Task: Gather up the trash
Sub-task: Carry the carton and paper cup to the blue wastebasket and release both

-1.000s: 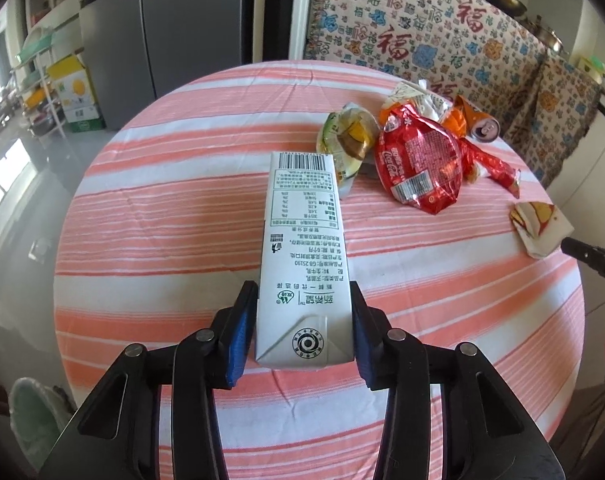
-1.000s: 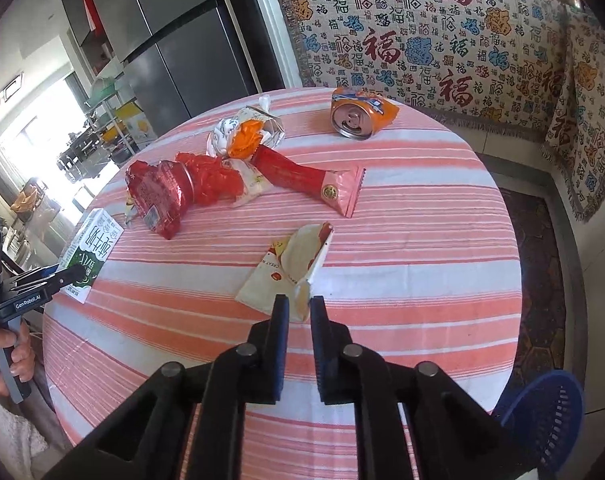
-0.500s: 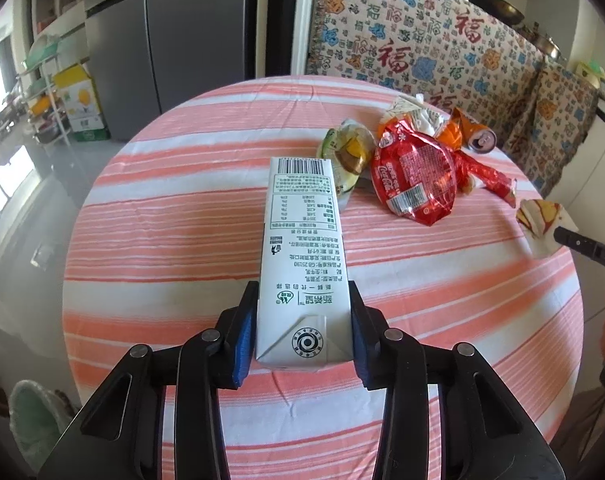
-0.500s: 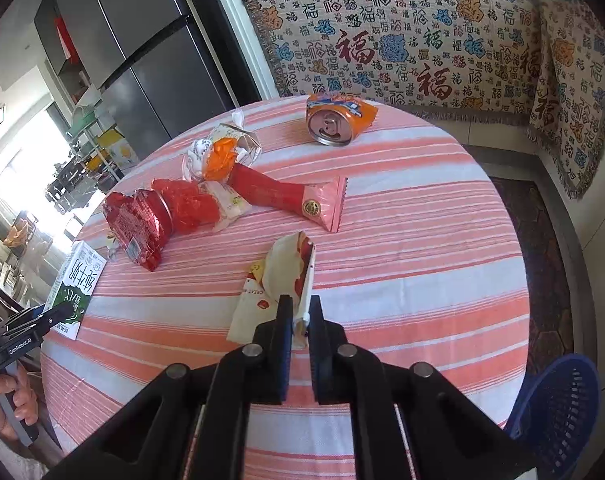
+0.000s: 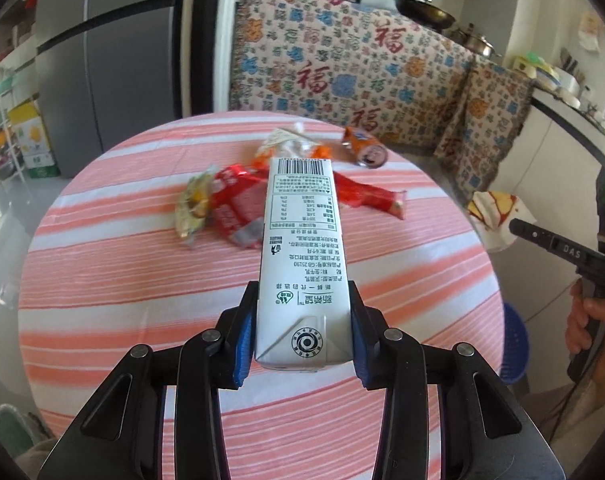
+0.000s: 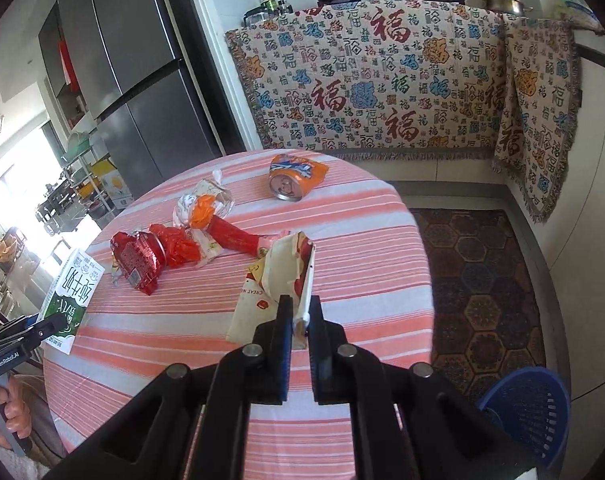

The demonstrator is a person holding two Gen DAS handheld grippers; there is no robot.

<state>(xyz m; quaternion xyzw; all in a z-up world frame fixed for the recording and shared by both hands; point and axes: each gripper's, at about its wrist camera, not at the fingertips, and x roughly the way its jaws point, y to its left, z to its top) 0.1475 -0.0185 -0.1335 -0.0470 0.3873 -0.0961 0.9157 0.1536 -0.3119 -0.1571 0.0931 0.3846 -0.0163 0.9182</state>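
My left gripper is shut on a white milk carton, held lifted above the round striped table; the carton also shows in the right wrist view. My right gripper is shut on a white and red paper wrapper, raised off the table; the wrapper also shows in the left wrist view. On the table lie a red snack bag, a long red wrapper, a crumpled white and orange wrapper and an orange can on its side.
A blue plastic basket stands on the floor at the right of the table, also in the left wrist view. A green-lined bin sits low at the left. A yellow-green packet lies beside the red bag. Fridge and patterned cloth stand behind.
Both grippers have risen. The left one lifted the milk carton off the table; the right one lifted the paper wrapper.
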